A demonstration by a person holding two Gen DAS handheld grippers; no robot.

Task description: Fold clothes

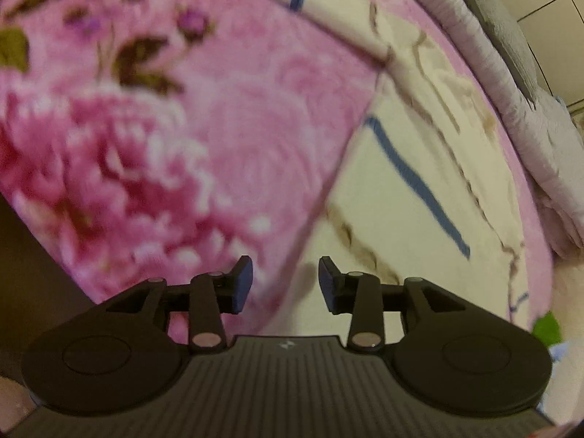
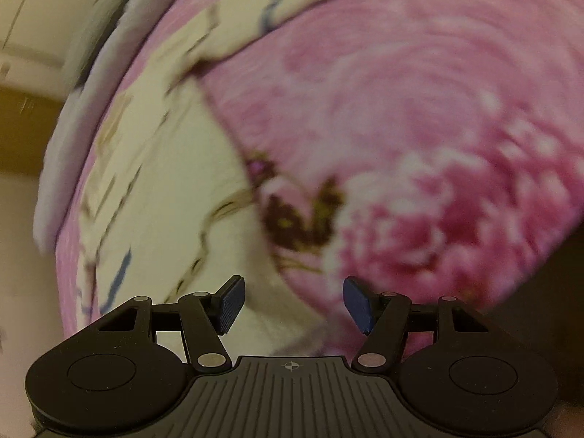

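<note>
Below both of your grippers, a pink floral blanket fills most of each view; it covers the left and centre of the left wrist frame and the right and upper part of the right wrist frame, with a large deep-pink bloom printed on it. Next in size, a cream garment with blue stripes and thin brown lines lies flat on the blanket, occupying the centre right of the left wrist frame and the centre left of the right wrist frame. Along the upper right edge of the left wrist frame runs a pale lilac quilted cover. Your left gripper, at the lower centre, has its fingers parted with a clear gap and nothing between them; they hover over the boundary between garment and blanket. Your right gripper likewise has its fingers spread wide and empty, above the garment's edge. Both views are motion-blurred.
</note>
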